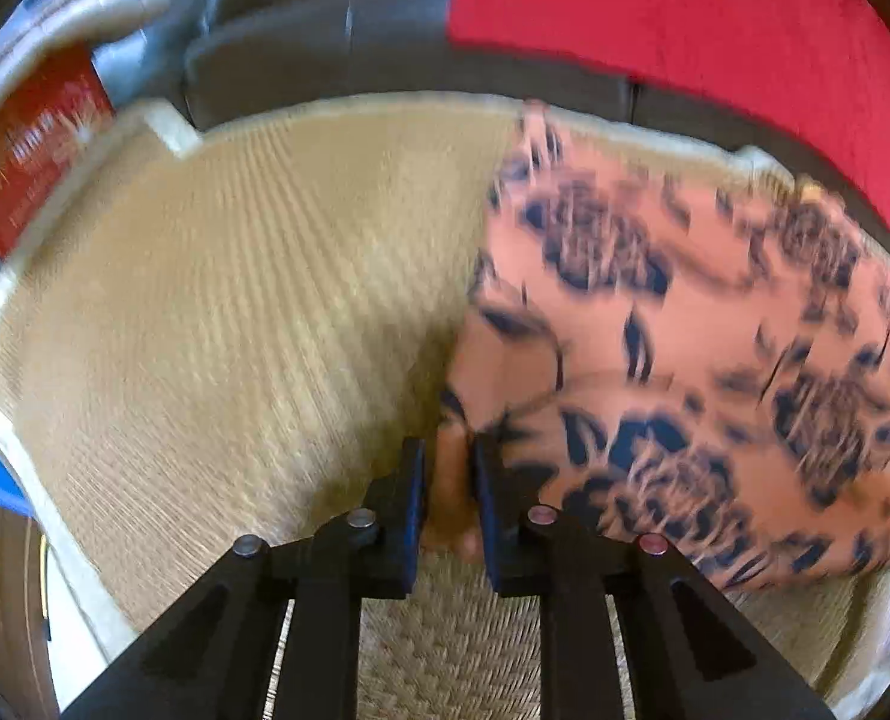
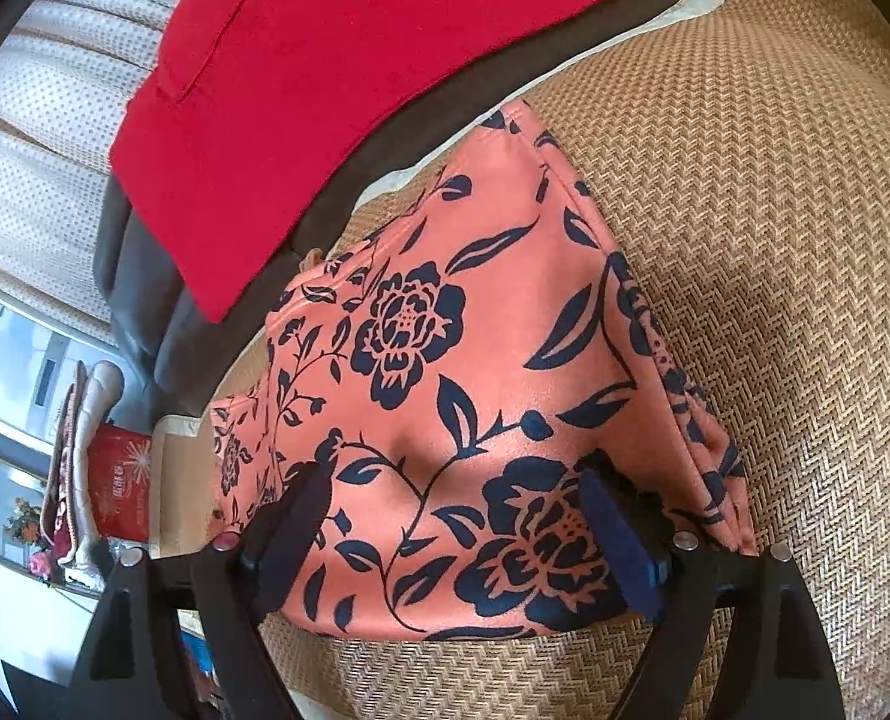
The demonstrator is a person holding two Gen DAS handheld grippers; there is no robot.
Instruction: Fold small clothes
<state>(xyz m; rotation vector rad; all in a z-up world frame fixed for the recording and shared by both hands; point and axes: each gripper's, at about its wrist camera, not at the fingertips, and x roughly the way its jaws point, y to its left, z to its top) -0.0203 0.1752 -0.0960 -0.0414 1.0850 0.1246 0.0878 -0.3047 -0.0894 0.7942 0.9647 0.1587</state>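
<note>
Gripping the garment's edge on the woven mat

Pinching a bunched fold of the orange floral garment (image 1: pixel 673 360), the left tongs (image 1: pixel 450 480) stand nearly shut, cloth squeezed between both pads at the garment's left edge. The picture from that side is blurred. The right tongs (image 2: pixel 451 510) hang wide open over the garment's near end, one finger at each side, and whether they touch the cloth I cannot tell. The garment lies folded in layers on the mat (image 2: pixel 775 240), reaching its far edge, beside a red cloth (image 2: pixel 355 90) draped over the dark sofa (image 1: pixel 325 30) behind.
</note>
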